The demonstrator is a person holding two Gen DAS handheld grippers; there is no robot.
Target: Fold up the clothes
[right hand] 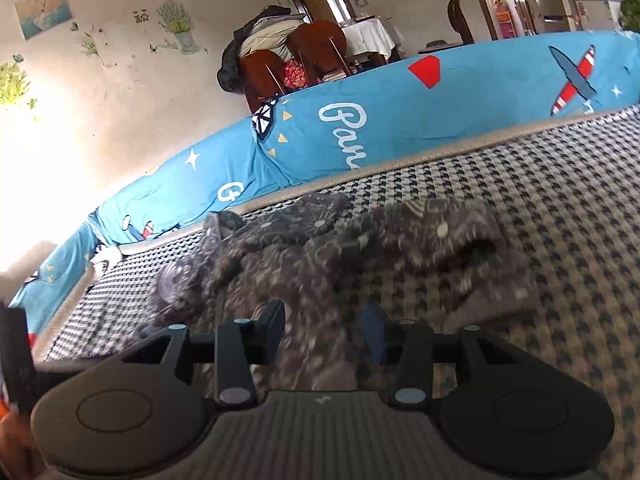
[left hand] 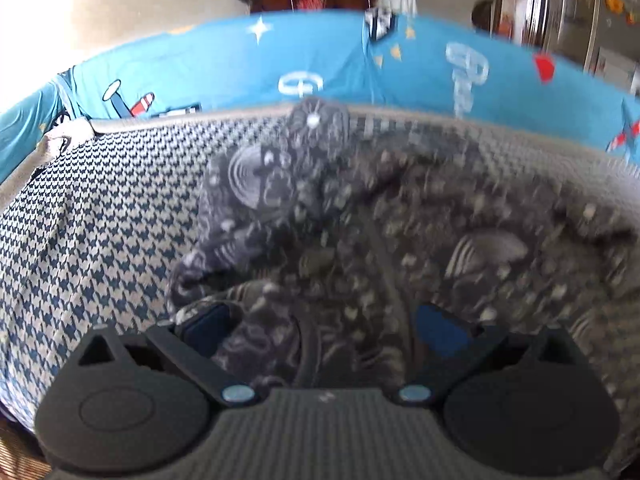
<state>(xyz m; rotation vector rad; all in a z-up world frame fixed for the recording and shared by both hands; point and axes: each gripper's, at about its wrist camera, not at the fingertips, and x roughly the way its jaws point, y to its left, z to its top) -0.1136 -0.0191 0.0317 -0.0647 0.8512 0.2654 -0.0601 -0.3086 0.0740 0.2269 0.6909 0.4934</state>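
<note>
Houndstooth mattress (left hand: 92, 232): both claws' jaws apart around the crumpled patterned garment (left hand: 340, 208).

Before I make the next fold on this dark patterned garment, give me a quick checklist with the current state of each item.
1. Left gripper has cloth between its fingers: ok, the dark patterned garment fills the gap; firm pinch: cannot tell.
2. Right gripper has cloth between its fingers: ok, fabric bunches there; firm pinch: cannot tell.
3. Garment spread flat: not ok, it lies crumpled in both views.
4. Garment fully on the houndstooth cover: ok, none reaches the blue printed sheet.
5. Image sharp enough to find hems: not ok, the fabric is motion-blurred.
</note>
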